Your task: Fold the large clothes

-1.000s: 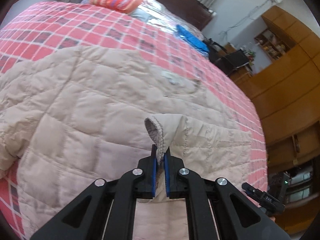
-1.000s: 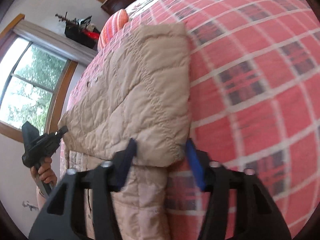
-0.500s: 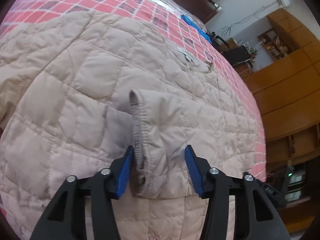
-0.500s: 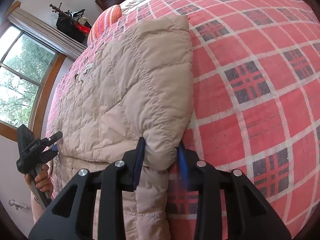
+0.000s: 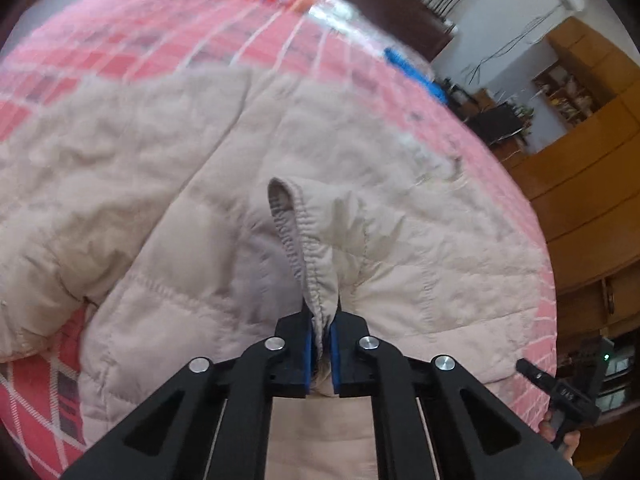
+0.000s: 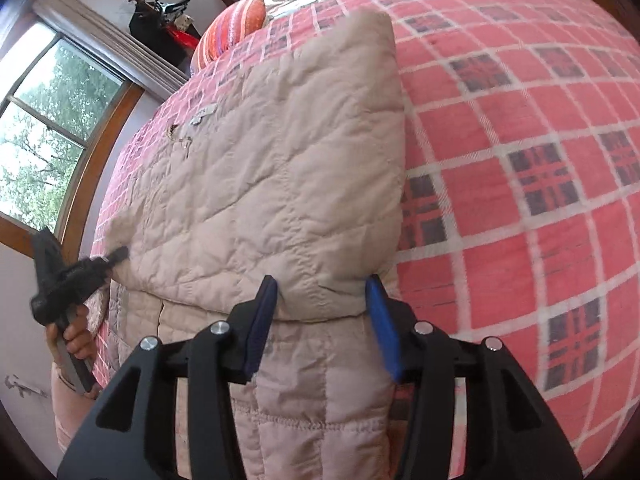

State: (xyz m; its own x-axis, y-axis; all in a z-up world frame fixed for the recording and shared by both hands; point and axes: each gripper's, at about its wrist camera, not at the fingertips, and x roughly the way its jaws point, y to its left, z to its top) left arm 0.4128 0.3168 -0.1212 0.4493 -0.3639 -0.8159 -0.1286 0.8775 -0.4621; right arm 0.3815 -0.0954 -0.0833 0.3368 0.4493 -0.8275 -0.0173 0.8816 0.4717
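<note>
Now | left tongs (image 5: 321, 332) clamp jacket (image 6: 272, 184) cuff (image 5: 304, 248) | right tongs (image 6: 322, 320) spread | bedspread (image 5: 100, 52) seemingly blurred.

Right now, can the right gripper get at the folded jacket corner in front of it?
Probably yes. The right gripper is open, its blue pads either side of the jacket corner, with nothing between; closing should catch it.

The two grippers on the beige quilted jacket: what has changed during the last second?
The left gripper, open half a second ago, is shut again on the sleeve cuff of the beige quilted jacket. The right gripper, nearly closed on the folded corner, has opened wide. The jacket stays on the red checked bedspread.
</note>
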